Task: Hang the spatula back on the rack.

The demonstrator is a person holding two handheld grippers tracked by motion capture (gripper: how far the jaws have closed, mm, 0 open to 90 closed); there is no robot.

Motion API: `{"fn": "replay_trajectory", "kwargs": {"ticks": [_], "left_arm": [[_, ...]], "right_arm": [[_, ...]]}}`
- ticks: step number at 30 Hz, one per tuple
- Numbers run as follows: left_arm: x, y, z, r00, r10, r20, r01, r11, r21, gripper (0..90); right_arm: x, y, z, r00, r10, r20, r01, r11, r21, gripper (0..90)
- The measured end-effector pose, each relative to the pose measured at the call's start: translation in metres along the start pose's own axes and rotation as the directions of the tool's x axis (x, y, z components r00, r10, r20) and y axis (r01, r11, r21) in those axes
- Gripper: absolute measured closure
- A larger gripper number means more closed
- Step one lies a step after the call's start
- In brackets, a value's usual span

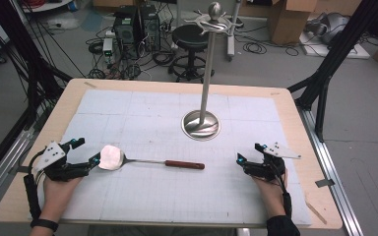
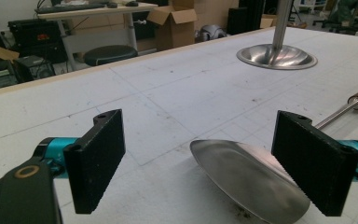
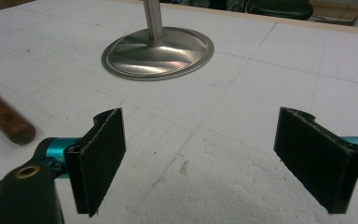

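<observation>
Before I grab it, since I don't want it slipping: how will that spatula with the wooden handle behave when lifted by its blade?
The spatula looks rigid, with a polished metal blade, so the left gripper may slip on it. Its thin rod and wooden handle stretch far from the blade, so it will probably droop or swivel. It lies flat, so rolling seems unlikely.

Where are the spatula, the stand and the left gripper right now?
spatula (image 1: 111, 157), high view, on its metal blade.
stand (image 1: 202, 124), high view, on its round base.
left gripper (image 2: 198, 156), left gripper view, midway between its open fingers.
</observation>
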State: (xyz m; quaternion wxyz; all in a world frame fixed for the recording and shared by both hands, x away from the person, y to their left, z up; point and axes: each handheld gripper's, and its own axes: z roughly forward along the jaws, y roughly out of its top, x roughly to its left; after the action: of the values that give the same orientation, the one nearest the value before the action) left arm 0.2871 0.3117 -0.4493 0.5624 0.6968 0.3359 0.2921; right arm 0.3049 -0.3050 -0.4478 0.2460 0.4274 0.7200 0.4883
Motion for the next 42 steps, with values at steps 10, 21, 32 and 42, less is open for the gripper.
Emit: {"fn": "replay_trajectory", "kwargs": {"ticks": [10,21,32,42], "left_arm": [[0.0,0.034,0.001,0.9915,-0.058,0.116,0.062,0.9977,-0.027,12.1],[-0.016,0.065,0.033,0.9579,-0.047,0.283,0.044,0.9989,0.018,12.3],[-0.028,0.076,0.062,0.9462,-0.001,0.324,-0.026,0.9964,0.08,12.2],[-0.048,0.081,0.091,0.9235,0.063,0.378,-0.134,0.9773,0.164,12.6]], "right_arm": [[-0.001,0.0,0.0,1.0,0.005,-0.004,-0.005,1.0,0.001,16.1],[-0.003,0.0,0.0,0.9995,0.029,-0.014,-0.029,1.0,0.005,17.5],[-0.002,0.0,0.001,0.9995,0.025,-0.018,-0.025,1.0,0.007,17.5],[-0.002,0.0,0.001,0.9996,0.018,-0.02,-0.018,1.0,0.007,17.5]]}}
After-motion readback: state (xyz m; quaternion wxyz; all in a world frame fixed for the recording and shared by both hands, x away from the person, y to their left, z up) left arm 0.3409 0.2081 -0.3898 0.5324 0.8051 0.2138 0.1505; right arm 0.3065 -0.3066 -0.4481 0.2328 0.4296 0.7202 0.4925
